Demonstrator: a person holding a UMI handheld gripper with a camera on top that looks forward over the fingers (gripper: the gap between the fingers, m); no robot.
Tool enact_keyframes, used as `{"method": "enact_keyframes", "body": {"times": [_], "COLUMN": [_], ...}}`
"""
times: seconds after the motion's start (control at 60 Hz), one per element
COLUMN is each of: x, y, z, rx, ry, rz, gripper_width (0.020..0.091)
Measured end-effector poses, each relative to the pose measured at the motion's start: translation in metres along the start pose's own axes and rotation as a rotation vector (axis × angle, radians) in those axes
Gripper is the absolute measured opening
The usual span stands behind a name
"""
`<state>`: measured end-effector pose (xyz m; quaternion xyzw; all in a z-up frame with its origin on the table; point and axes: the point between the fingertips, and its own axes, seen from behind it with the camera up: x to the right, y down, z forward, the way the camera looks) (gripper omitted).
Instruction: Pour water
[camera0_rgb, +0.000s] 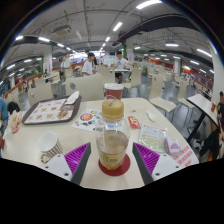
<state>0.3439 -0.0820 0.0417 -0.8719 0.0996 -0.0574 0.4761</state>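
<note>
A clear glass (112, 143) holding pale liquid stands on a round red coaster (113, 167) on the white table (30, 150). My gripper (112, 150) is open. Its purple pads (77, 155) flank the glass, with a gap on each side. Just beyond the glass stands a taller clear container (113, 106) of amber liquid with a pinkish top.
A dark tray (50, 110) with items lies at the back left. A white cup (48, 146) sits left of my fingers. Packets (155, 137) and a pink wrapper (181, 153) lie to the right. Chairs, tables and seated people fill the hall behind.
</note>
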Motion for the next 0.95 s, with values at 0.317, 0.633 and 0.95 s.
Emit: {"method": "enact_keyframes", "body": {"times": [0.317, 0.633, 0.95], "x": [-0.034, -0.087, -0.102], "y": [0.011, 0.017, 0.004], "z": [-0.126, -0.216, -0.229], "rx": [-0.114, -0.149, -0.113], "ry": [0.043, 0.016, -0.016], "rz": [-0.042, -0.063, -0.132], "gripper_width": [0.0848, 0.0851, 0.0851]}}
